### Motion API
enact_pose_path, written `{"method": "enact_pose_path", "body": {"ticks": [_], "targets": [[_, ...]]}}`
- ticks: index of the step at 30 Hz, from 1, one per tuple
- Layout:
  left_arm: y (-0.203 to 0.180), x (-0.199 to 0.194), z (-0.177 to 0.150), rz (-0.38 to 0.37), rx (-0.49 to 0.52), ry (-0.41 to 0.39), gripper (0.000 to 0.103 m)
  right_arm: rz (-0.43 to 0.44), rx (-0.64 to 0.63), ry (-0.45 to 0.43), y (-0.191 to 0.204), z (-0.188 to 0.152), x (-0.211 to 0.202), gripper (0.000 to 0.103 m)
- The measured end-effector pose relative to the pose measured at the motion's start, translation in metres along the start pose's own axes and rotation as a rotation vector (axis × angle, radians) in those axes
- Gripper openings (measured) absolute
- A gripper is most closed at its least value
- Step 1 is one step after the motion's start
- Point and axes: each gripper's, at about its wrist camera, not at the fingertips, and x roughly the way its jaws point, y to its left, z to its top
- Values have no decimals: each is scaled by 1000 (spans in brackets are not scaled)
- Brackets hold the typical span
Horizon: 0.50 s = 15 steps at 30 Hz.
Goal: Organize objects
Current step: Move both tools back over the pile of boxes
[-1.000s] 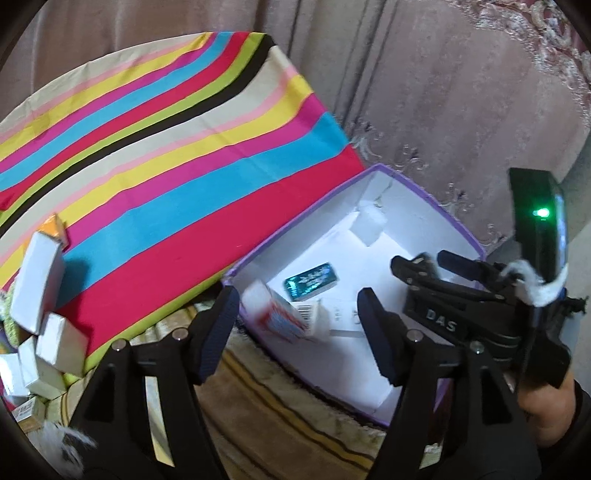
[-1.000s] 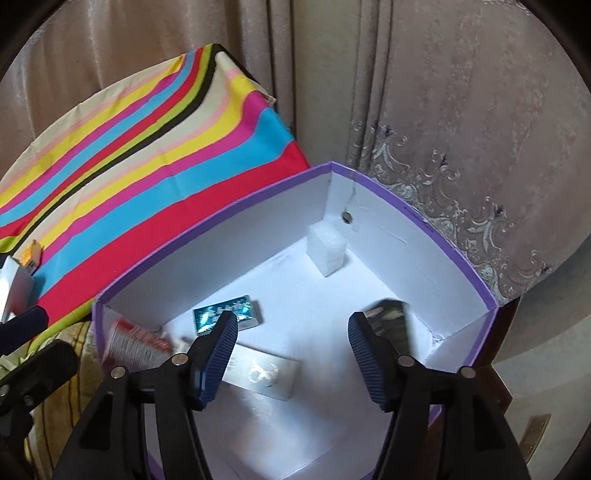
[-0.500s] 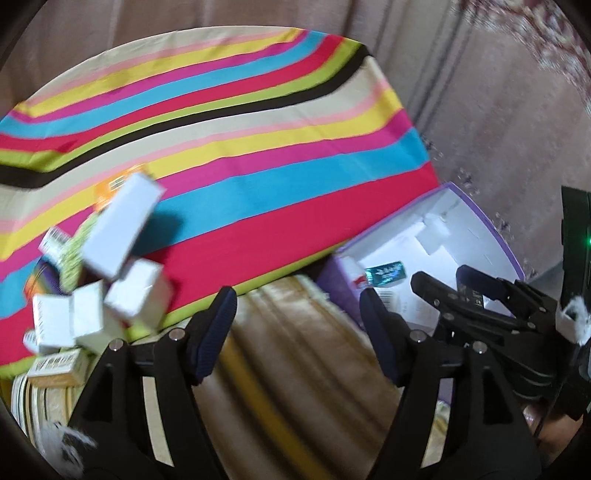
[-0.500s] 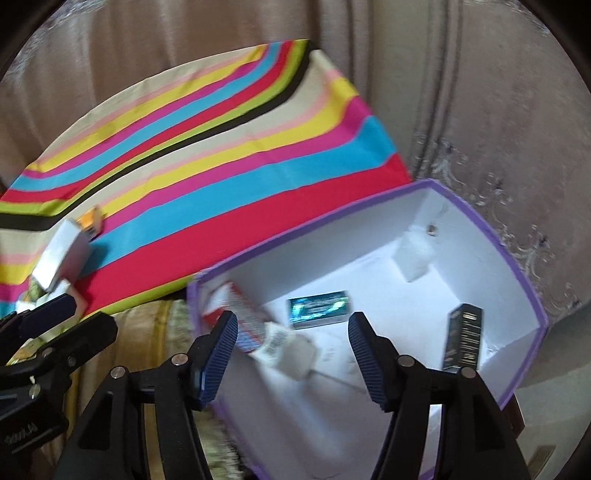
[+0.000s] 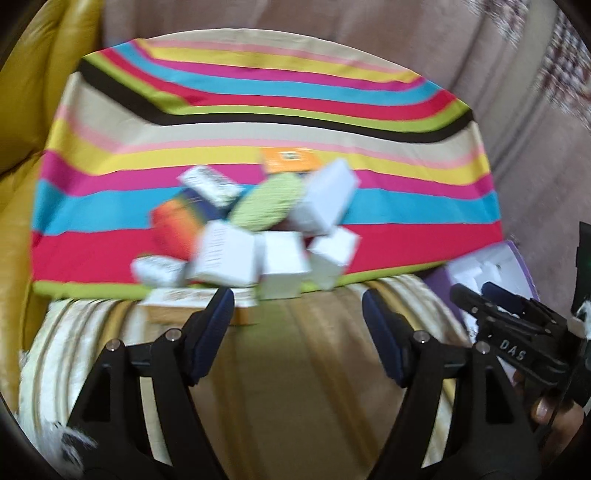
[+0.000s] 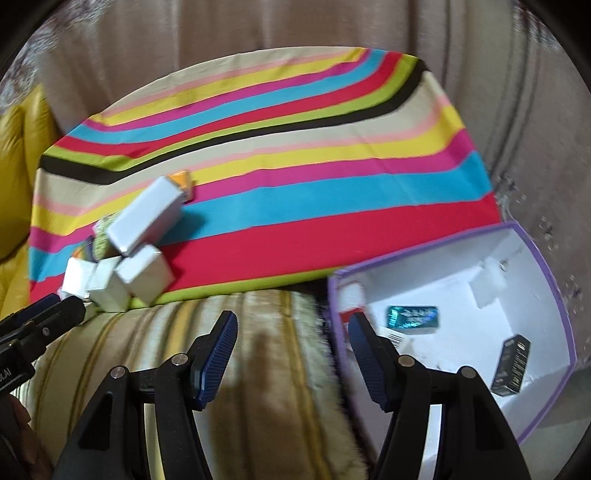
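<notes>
A heap of small boxes (image 5: 255, 229) lies on the striped cloth (image 5: 258, 122), mostly white ones, with an orange box (image 5: 290, 159) and a green oval pack (image 5: 267, 201) among them. My left gripper (image 5: 297, 317) hovers just in front of the heap, its jaws opening with nothing between them. In the right wrist view the same heap (image 6: 125, 254) sits at the left, and a purple-rimmed white box (image 6: 554, 295) at the right holds a teal packet (image 6: 412, 317), a black box (image 6: 511, 365) and a red-and-white pack (image 6: 349, 301). My right gripper (image 6: 291, 350) is open and empty over the fabric beside that box.
A beige striped blanket (image 6: 258, 350) covers the near surface. A yellow cushion (image 5: 33, 92) rises at the left. Pale curtains (image 6: 258, 33) hang behind the cloth. A hand (image 5: 550, 417) holds the right gripper at the lower right of the left wrist view.
Both grippers swung left, away from the purple box toward the heap of boxes. The left gripper's jaws widened. The heap now lies straight ahead of the left gripper.
</notes>
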Motion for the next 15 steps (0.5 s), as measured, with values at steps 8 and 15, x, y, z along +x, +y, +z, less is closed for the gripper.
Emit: {"method": "enact_pose_path", "body": {"ticks": [8,15], "targets": [[62,-4,-8,49,-157,28,95,70,-72,19,37,15,14,72],[62,20,-3,90,-145,112,97,128,-196,24,65,32,26,86]]}}
